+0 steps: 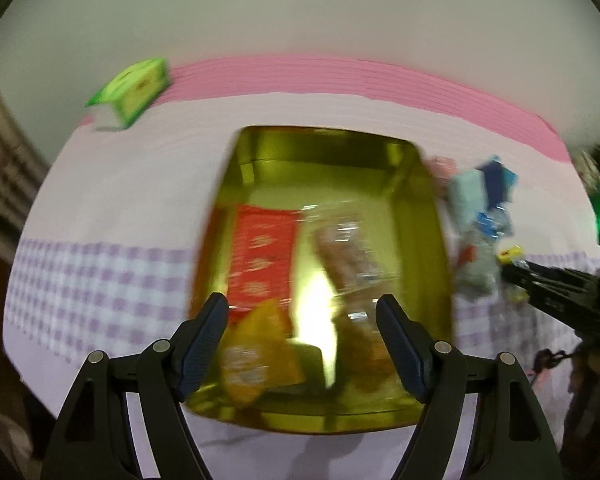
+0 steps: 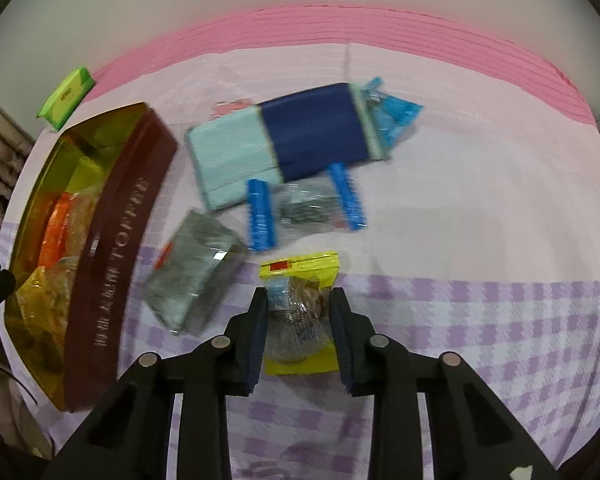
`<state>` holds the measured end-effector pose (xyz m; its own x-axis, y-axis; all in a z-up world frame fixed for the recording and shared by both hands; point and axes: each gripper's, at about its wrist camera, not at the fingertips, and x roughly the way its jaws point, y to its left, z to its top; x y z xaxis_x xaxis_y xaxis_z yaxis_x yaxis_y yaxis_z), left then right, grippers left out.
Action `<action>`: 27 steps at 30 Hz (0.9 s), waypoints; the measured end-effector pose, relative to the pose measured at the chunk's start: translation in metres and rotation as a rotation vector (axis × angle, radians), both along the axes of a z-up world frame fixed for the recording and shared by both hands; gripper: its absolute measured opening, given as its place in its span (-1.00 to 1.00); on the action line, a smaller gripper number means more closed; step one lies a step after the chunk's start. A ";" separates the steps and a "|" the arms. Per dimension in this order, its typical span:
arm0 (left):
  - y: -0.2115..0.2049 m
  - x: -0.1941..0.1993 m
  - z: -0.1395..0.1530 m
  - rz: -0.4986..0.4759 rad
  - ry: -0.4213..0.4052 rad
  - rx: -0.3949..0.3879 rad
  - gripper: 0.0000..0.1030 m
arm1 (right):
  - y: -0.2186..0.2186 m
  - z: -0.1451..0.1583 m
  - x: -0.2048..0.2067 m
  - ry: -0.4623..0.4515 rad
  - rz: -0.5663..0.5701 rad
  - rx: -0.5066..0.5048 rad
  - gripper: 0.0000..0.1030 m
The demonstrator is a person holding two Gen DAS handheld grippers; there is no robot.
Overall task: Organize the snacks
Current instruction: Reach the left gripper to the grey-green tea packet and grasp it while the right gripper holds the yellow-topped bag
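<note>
Cloth-covered surface (image 2: 460, 208), pale pink turning lilac check. Left of the fingers (image 2: 342, 320) sits the gold tin (image 2: 112, 240); ahead lie a two-tone blue packet (image 2: 276, 144), clear wrapped snacks (image 2: 312, 208), and far left a green box (image 2: 66, 96).

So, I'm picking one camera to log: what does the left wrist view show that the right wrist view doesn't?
Left wrist only: the open left gripper above the gold tin's interior, with a red packet inside.
Right wrist only: the right gripper shut on a yellow-edged snack pack, and the tin's brown lettered side.
Both: the tin, green box, loose snack pile, checked cloth.
</note>
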<state>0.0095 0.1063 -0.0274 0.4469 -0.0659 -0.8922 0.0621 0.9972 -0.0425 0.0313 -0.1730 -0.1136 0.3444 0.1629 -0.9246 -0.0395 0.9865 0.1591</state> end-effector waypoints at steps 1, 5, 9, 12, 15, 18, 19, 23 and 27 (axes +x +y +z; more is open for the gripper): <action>-0.009 0.002 0.001 -0.023 0.003 -0.003 0.48 | -0.005 0.000 0.000 -0.001 -0.007 0.001 -0.45; -0.042 0.008 0.003 -0.101 0.011 -0.014 0.48 | -0.032 -0.002 -0.004 -0.003 -0.050 -0.006 -0.46; -0.075 0.015 0.003 -0.163 0.015 -0.012 0.48 | -0.058 -0.003 -0.010 -0.006 -0.084 -0.018 -0.46; -0.094 0.017 0.001 -0.203 0.023 -0.009 0.48 | -0.074 -0.004 -0.014 -0.007 -0.103 -0.022 -0.46; -0.111 0.020 -0.001 -0.237 0.027 0.003 0.48 | -0.085 -0.005 -0.017 -0.016 -0.111 -0.020 -0.46; -0.123 0.025 -0.005 -0.257 0.042 0.005 0.48 | -0.090 -0.007 -0.021 -0.031 -0.113 -0.007 -0.46; -0.126 0.027 -0.007 -0.261 0.052 0.001 0.48 | -0.086 -0.007 -0.021 -0.036 -0.112 -0.008 -0.45; -0.136 0.033 -0.013 -0.267 0.091 -0.006 0.48 | -0.084 -0.008 -0.023 -0.059 -0.099 -0.028 -0.44; -0.149 0.038 -0.015 -0.287 0.106 -0.003 0.48 | -0.085 -0.007 -0.019 -0.059 -0.100 -0.009 -0.43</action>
<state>0.0477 -0.0428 -0.0423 0.3139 -0.1784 -0.9325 0.3364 0.9394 -0.0665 0.0124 -0.2585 -0.1211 0.4126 0.1167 -0.9034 0.0500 0.9874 0.1504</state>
